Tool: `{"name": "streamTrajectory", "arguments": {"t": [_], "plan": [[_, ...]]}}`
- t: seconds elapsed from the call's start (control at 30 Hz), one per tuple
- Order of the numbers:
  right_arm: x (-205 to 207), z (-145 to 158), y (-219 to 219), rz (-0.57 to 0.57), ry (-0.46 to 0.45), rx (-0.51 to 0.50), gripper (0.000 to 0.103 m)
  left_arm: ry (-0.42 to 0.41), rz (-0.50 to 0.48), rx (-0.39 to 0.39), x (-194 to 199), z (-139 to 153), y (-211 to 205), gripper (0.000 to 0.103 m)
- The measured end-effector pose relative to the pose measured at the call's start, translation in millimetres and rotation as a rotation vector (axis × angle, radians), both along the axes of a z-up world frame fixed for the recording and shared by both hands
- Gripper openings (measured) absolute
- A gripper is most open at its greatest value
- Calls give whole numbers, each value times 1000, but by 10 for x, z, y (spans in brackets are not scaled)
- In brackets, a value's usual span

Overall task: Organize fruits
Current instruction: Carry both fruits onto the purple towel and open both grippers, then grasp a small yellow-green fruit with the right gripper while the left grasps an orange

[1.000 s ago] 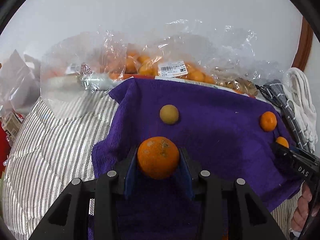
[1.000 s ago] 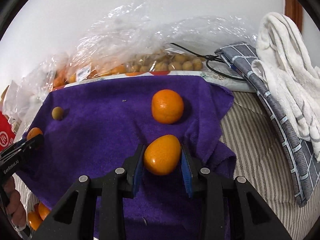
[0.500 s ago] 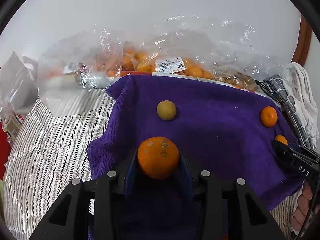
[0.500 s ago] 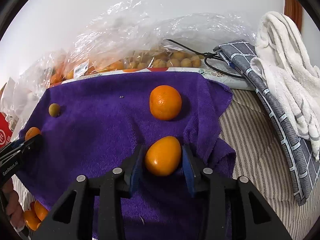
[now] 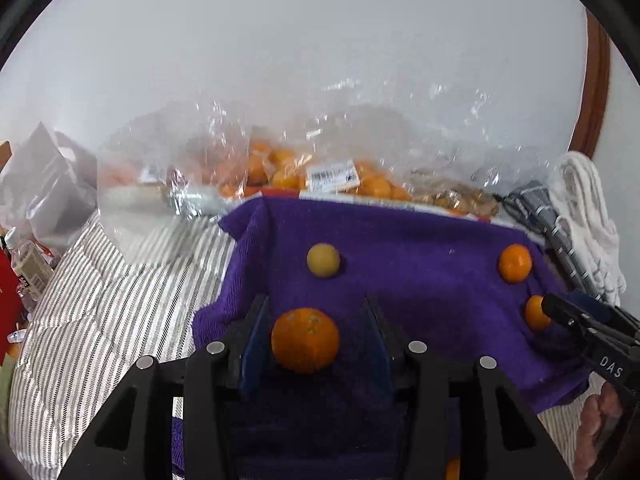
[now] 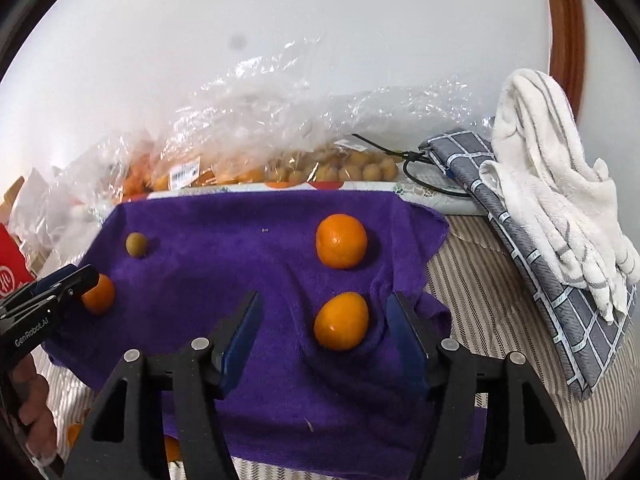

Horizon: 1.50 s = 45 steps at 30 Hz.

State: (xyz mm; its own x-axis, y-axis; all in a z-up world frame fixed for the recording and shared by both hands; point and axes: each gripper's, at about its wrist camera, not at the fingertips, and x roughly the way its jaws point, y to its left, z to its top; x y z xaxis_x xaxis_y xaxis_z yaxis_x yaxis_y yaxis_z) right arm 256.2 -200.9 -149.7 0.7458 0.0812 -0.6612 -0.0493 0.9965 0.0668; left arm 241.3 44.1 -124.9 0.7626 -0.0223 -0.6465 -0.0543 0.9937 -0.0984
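The left gripper [image 5: 314,342] was opening, its blue pads standing clear on both sides of a rough-skinned orange [image 5: 305,339] that rested on the purple towel [image 5: 420,280]. The right gripper [image 6: 324,336] was opening too, wider, with a smooth oval orange [image 6: 341,321] lying free between its pads on the same towel. Neither fruit was gripped.

Beyond the right gripper sat a rounder orange [image 6: 341,241], and far off to the left a small yellowish fruit [image 6: 136,244], near the left gripper's orange. That made four fruits spread out on the towel, two toward each end, well apart from one another.

Behind the towel, clear plastic bags [image 5: 280,168] held many more oranges and small tan fruits. A grey checked cloth [image 6: 540,248] and a white towel [image 6: 560,184] lay to the right on the striped bedding [image 5: 100,300].

Judging by this, the laying-out was at an early stage: four pieces were set down, while the bulk of the fruit remained bagged. A few oranges at the towel's lower edge also looked unplaced.
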Motion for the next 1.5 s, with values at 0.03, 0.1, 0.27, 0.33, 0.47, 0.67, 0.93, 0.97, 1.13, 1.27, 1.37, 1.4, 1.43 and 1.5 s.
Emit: {"name": "streamTrajectory", "arguments": {"t": [0.03, 0.1, 0.27, 0.33, 0.47, 0.67, 0.93, 0.97, 1.13, 1.27, 1.37, 1.4, 1.43, 1.5], "plan": [[-18, 21, 6, -6, -12, -2, 64, -12, 6, 5, -23, 22, -3, 44], [-49, 63, 16, -11, -24, -11, 64, -34, 9, 21, -63, 73, -22, 44], [-203, 179, 2, -14, -23, 24, 64, -86, -19, 20, -168, 275, -48, 44], [-282, 207, 0, -4, -13, 46, 64, -101, -46, 43, -249, 391, -75, 44], [-504, 253, 7, 13, -7, 10, 62, -110, -64, 43, -458, 443, -52, 44], [-821, 288, -36, 30, -18, 12, 62, -47, -36, -15, -735, 245, 78, 44], [-1046, 203, 84, 79, -15, 6, 62, -18, 5, -68, -1110, 47, 363, 44], [-1050, 183, 96, 81, -11, 11, 62, -14, 7, -70, -1127, 27, 374, 44], [-1079, 76, 159, 106, 20, 43, 60, 0, 24, -71, -1174, -40, 429, 44], [-1151, -14, 245, 142, 43, 56, 59, -12, 22, -86, -1184, -78, 450, 44], [-1225, -81, 328, 172, 54, 45, 57, -10, 25, -108, -1178, -114, 481, 44], [-1247, -98, 351, 176, 56, 43, 56, -7, 25, -112, -1173, -125, 488, 44], [-1271, -122, 380, 186, 62, 45, 55, -3, 27, -112, -1168, -128, 501, 44], [-1299, -146, 420, 208, 72, 54, 53, -9, 30, -115, -1172, -121, 513, 44]]}}
